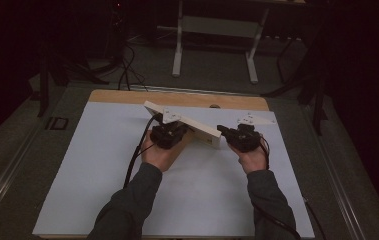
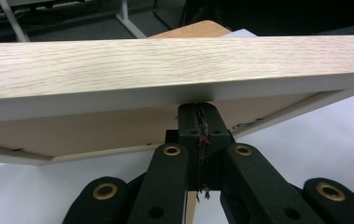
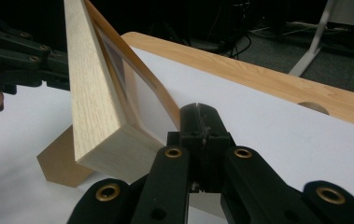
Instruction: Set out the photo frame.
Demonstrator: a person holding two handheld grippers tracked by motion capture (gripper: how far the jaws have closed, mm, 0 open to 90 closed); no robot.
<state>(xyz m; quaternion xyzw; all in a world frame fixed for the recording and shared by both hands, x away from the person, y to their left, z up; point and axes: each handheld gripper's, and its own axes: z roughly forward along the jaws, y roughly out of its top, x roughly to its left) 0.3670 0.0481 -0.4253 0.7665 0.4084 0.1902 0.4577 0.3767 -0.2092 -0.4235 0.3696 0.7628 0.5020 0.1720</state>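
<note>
The pale oak-veneered wooden picture frame with a white inner edge stands propped at a tilt near the far middle of the white sheet covering the table, one corner raised toward the far-left and its near corner low. Behind the frame, its tan fibreboard easel stand juts out onto the sheet.

The left gripper sits against the frame's near side about midway along. In the left gripper view its black jaws are pressed together right under the frame's lower edge, with frayed thread between them; I cannot tell whether they pinch the backing or are simply closed against it. The right gripper sits just beside the frame's low corner. In the right gripper view its jaws meet tight at the inner lip of the frame, and they look clamped on that rim.

As I judge it, the step is standing or turning the frame. Doing it well means keeping both hands moving together, so the frame does not twist, and letting the stand take the weight before either grip loosens.

No brand, label or writing can be read on the frame, sheet or grippers.
</note>
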